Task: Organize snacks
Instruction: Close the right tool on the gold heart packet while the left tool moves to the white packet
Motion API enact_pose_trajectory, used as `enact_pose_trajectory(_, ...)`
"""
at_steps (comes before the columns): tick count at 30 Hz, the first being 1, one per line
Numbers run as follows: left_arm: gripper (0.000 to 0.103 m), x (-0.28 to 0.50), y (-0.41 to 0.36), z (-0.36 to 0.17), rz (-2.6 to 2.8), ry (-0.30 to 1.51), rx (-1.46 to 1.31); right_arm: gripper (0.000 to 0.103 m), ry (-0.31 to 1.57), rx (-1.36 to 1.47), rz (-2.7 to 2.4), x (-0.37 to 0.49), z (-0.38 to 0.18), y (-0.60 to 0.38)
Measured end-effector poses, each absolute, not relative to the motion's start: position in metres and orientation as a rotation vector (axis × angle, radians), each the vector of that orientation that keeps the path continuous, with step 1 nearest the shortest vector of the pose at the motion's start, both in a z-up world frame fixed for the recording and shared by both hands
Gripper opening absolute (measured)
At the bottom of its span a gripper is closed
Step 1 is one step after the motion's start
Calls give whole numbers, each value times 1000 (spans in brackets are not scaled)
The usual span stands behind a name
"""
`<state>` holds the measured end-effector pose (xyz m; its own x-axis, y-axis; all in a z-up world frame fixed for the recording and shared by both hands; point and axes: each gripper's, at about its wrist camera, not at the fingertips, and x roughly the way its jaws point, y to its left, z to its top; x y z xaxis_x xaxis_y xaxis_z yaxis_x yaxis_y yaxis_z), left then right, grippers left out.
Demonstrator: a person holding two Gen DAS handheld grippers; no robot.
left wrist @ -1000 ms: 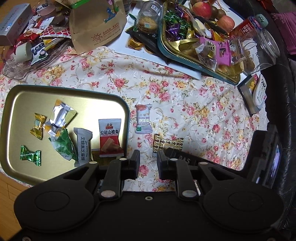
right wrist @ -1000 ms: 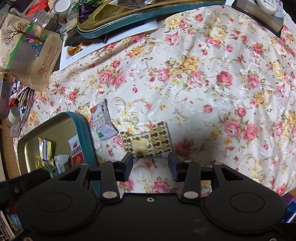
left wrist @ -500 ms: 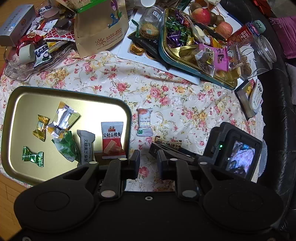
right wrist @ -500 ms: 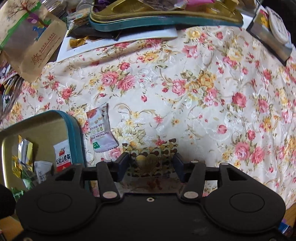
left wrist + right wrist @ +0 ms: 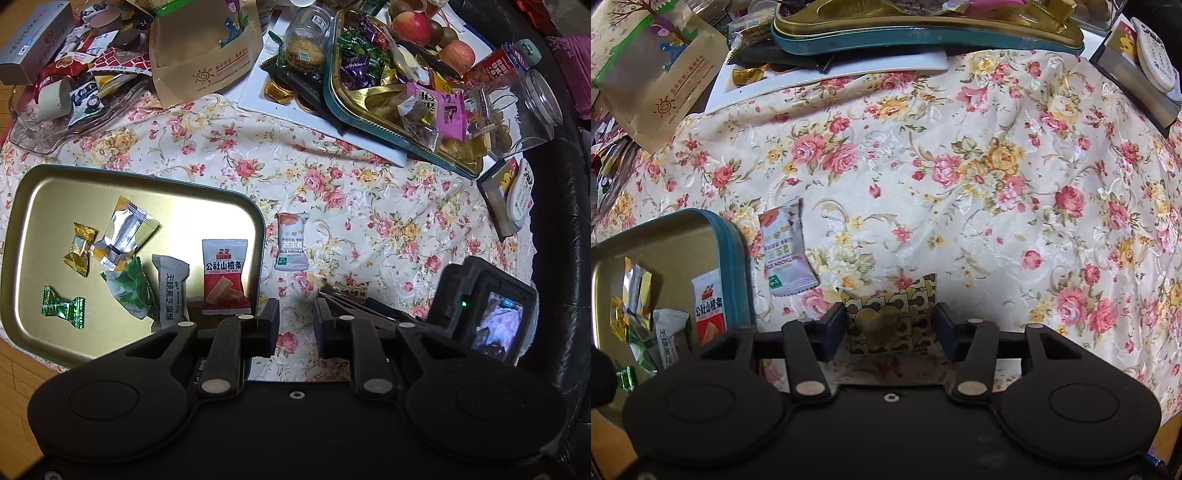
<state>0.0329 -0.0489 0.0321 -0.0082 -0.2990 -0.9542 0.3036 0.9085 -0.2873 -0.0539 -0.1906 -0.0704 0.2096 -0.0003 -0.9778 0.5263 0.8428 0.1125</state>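
A gold tray [image 5: 44, 192] lies at the left on the floral cloth and holds several wrapped snacks, among them a red packet [image 5: 223, 280]. A white and pink packet [image 5: 291, 242] lies on the cloth just right of the tray; it also shows in the right wrist view [image 5: 785, 251]. A gold heart-patterned packet [image 5: 892, 319] lies between the fingers of my right gripper [image 5: 890, 326], which is open around it, low on the cloth. My left gripper [image 5: 295, 325] is open and empty, above the cloth by the tray's right edge. The right gripper's fingers [image 5: 354, 306] show there.
A second tray [image 5: 399, 122] heaped with candy, apples [image 5: 412, 24] and a clear jar [image 5: 528, 110] stand at the back right. A paper bag [image 5: 207, 48] and a clear dish [image 5: 74, 122] of wrappers are at the back left. A black sofa edge [image 5: 569, 221] runs on the right.
My right gripper has moved forward and down so the heart packet now sits between its open fingers. My left gripper has drawn back and risen slightly.
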Motion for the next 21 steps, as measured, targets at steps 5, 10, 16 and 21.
enact_pose_trajectory(5, 27, 30, -66, 23, -480, 1517, 44, 49, 1341, 505, -411, -68, -68, -210)
enact_pose_trajectory(10, 27, 30, -86, 9, -488, 1513, 28, 48, 1355, 542, -474, -90, -62, -236)
enact_pose_trajectory(16, 27, 39, -104, -3, -466, 1433, -5, 48, 1304, 631, -494, -118, -35, -267)
enact_pose_trajectory(21, 27, 44, -113, -19, -443, 1413, 54, 48, 1246, 678, -471, -131, -8, -278)
